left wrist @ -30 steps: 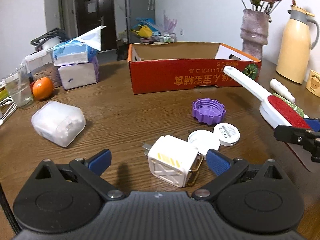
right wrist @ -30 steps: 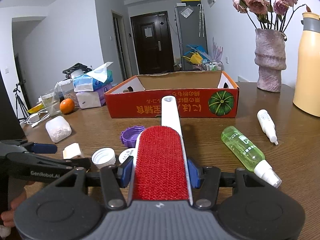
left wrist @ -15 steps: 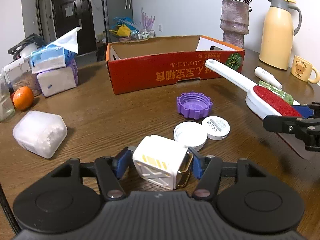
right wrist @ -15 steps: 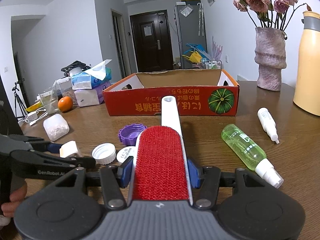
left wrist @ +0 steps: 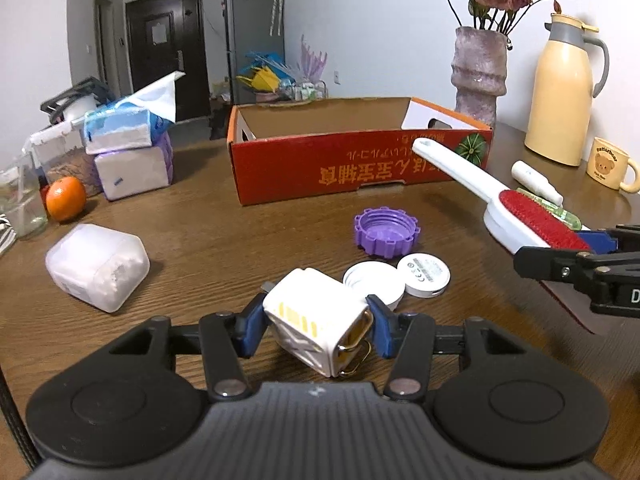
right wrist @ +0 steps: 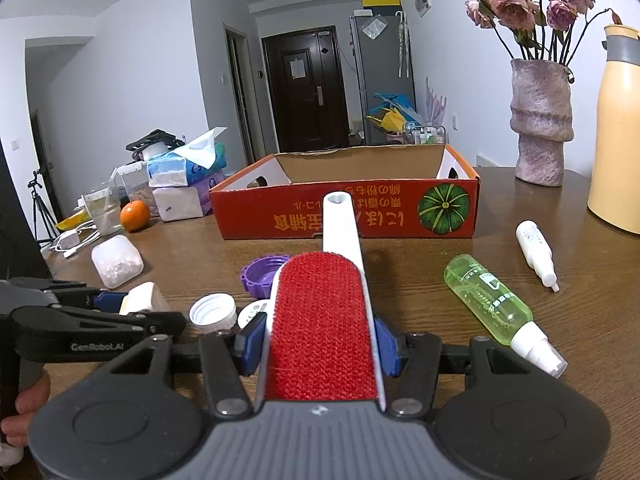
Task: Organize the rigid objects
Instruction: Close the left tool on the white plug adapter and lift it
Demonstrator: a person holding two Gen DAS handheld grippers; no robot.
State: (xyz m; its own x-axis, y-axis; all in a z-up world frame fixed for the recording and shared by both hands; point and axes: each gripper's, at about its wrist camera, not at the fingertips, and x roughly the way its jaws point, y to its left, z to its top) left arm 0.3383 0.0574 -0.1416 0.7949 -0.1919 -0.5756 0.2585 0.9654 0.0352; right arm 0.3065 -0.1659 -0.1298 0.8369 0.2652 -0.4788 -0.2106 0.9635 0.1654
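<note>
A white boxy plug adapter (left wrist: 308,304) with yellow stripes sits tilted between the blue pads of my left gripper (left wrist: 316,332). The jaws are closing and both pads touch its sides. My right gripper (right wrist: 320,344) is shut on a white lint brush (right wrist: 320,312) with a red pad, held above the table with its handle pointing at the red cardboard box (right wrist: 344,216). From the right wrist view the left gripper (right wrist: 120,308) is low at the left with the adapter (right wrist: 140,298) in it. A purple lid (left wrist: 386,232), a white cap (left wrist: 374,284) and a white disc (left wrist: 427,276) lie just beyond.
A green spray bottle (right wrist: 492,304) and a small white bottle (right wrist: 534,248) lie at the right. A frosted container (left wrist: 96,266), an orange (left wrist: 66,198) and tissue packs (left wrist: 128,148) are on the left. A vase (left wrist: 480,72), a yellow jug (left wrist: 560,96) and a mug (left wrist: 608,164) stand back right.
The left jaws came in from wide open onto the sides of the white adapter, which now sits tilted between the pads. The right gripper and brush stayed put.
</note>
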